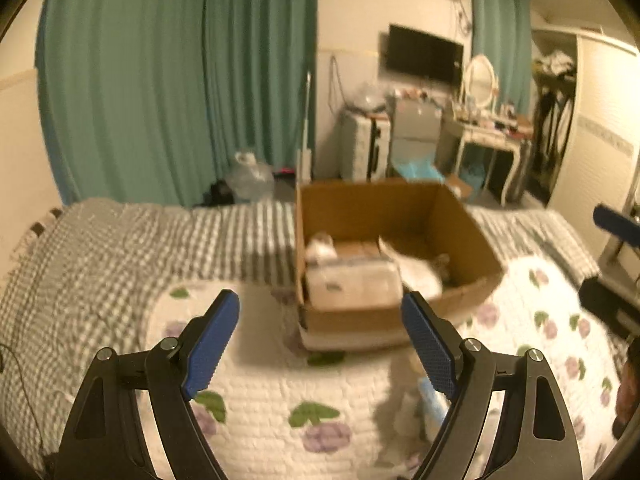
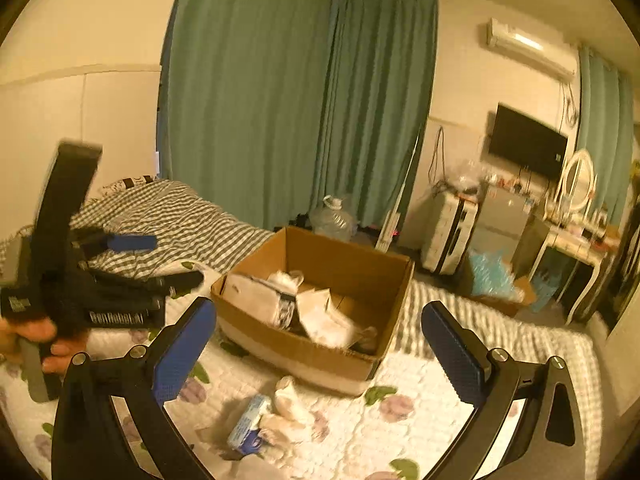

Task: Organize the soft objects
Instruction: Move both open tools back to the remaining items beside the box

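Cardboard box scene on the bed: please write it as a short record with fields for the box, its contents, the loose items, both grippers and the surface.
box: open brown cardboard box, upright on the bed
contents: white soft packages, crumpled pieces; details blurred
loose items: small blue-and-white packet and white soft bundle on the quilt, in front of the box
left gripper: open, empty, pointing at the box
right gripper: open, empty
surface: white floral quilt beside grey checked blanket
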`<action>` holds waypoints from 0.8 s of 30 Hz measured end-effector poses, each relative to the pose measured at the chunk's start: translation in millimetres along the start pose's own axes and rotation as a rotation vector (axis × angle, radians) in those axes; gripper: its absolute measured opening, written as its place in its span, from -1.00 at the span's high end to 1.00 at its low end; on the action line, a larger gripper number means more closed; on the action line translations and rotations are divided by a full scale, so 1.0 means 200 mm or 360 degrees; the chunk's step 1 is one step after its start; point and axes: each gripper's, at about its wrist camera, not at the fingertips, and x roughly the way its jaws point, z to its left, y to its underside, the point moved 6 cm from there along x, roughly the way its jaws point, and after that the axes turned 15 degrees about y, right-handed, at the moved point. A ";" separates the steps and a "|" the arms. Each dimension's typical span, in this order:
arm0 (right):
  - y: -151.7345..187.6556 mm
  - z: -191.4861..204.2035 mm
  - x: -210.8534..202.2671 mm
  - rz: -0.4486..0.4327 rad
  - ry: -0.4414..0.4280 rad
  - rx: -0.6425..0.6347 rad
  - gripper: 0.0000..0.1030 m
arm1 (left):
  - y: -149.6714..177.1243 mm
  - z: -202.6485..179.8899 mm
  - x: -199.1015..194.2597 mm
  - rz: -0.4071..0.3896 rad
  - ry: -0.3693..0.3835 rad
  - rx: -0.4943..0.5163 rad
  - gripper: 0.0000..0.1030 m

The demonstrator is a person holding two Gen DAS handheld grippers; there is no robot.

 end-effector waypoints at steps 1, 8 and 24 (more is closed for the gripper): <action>0.02 -0.01 0.02 0.0027 -0.0005 0.0017 -1.00 | 0.03 0.00 0.02 0.0016 -0.0013 0.0005 -0.64; 0.18 -0.04 0.15 0.0158 0.0019 0.0001 -1.00 | 0.20 -0.02 0.16 0.0183 -0.0019 0.0027 -0.64; 0.54 0.04 0.39 0.0430 -0.0084 -0.0130 -0.60 | 0.57 -0.08 0.38 0.0500 0.0098 0.0027 -0.61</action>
